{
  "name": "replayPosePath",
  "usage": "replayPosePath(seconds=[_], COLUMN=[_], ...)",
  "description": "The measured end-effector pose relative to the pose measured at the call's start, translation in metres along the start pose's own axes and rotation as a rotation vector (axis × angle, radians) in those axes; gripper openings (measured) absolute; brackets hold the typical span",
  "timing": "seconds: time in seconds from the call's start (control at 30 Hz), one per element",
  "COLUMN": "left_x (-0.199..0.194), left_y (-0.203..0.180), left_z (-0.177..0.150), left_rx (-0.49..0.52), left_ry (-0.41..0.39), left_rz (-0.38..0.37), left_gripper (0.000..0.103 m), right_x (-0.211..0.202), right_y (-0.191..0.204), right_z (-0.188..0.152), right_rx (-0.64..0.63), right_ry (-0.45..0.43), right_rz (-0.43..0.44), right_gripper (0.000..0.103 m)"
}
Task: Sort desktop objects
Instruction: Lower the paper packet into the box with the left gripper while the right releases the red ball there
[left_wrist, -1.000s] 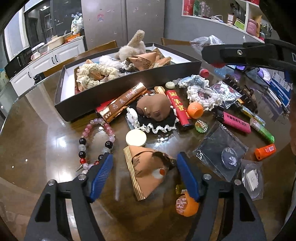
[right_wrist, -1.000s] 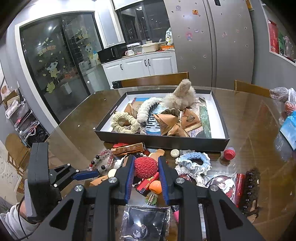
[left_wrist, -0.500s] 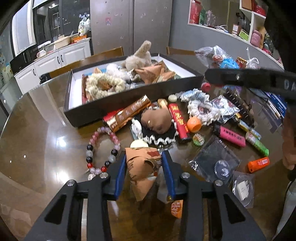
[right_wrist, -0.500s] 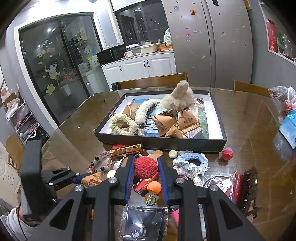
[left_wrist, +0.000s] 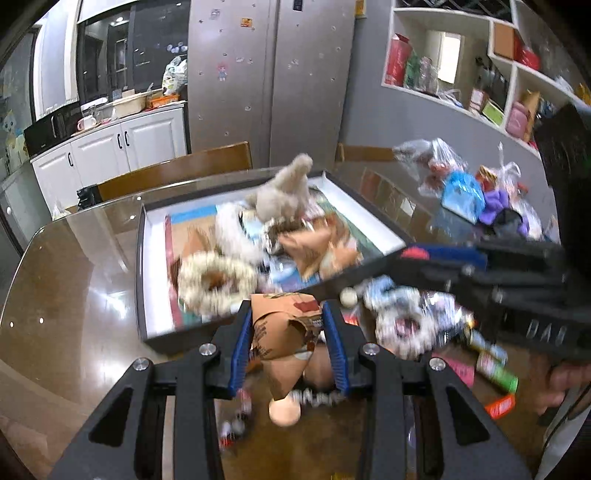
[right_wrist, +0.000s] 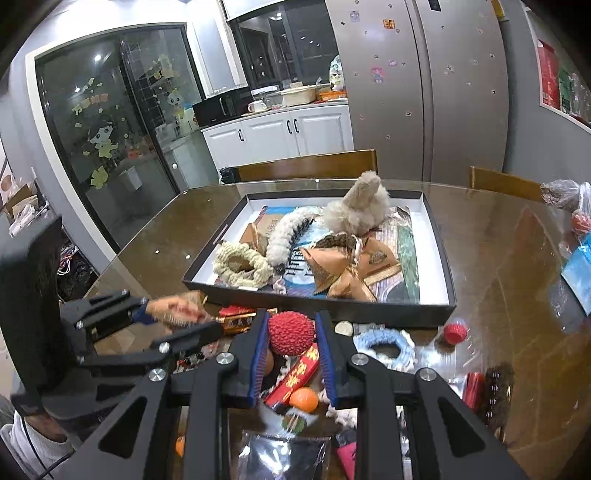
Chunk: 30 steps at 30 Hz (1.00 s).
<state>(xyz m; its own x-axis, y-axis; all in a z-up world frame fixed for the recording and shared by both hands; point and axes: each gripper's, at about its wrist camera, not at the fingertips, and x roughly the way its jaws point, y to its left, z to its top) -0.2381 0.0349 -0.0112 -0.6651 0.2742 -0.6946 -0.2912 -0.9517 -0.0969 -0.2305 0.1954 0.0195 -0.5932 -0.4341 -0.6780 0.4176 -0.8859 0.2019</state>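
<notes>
My left gripper is shut on a brown paper cone packet and holds it in the air just before the near wall of the black tray. It shows at the left of the right wrist view. My right gripper is shut on a red bumpy ball, held above the clutter in front of the tray. The tray holds a beige plush toy, cream scrunchies, and similar brown packets.
Loose items lie on the brown glass table before the tray: a blue scrunchie, a red cap, an orange ball, a red bar, plastic pouches. Bags sit at the far right. Chairs stand behind the table.
My left gripper closed on the brown packet, lifted it off the table and carried it toward the tray. My right gripper kept its hold on the red ball and barely moved.
</notes>
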Motion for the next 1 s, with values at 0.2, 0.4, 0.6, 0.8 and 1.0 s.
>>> replayPosePath(seconds=[0.2, 0.4, 0.6, 0.8, 1.0], left_x=[0.028, 0.054, 0.071, 0.078, 0.066], left_y=[0.015, 0.031, 0.039, 0.041, 0.05], left_z=[0.038, 0.061, 0.064, 0.059, 0.059], left_rx=[-0.056, -0.105, -0.103, -0.089, -0.1], left_ry=[-0.005, -0.001, 0.017, 0.025, -0.018], left_rz=[0.014, 0.03, 0.04, 0.092, 0.246], left_gripper=[0.038, 0.038, 0.038, 0.051, 0.092], right_x=[0.026, 0.06, 0.082, 0.085, 0.082], right_y=[-0.01, -0.018, -0.019, -0.019, -0.025], right_z=[0.03, 0.051, 0.061, 0.064, 0.068], right_rx=[0.008, 0.013, 0.003, -0.009, 0.017], right_ry=[0.023, 0.045, 0.055, 0.042, 0.035], right_rz=[-0.002, -0.016, -0.031, -0.053, -0.138], right_gripper=[0.026, 0.026, 0.026, 0.026, 0.062])
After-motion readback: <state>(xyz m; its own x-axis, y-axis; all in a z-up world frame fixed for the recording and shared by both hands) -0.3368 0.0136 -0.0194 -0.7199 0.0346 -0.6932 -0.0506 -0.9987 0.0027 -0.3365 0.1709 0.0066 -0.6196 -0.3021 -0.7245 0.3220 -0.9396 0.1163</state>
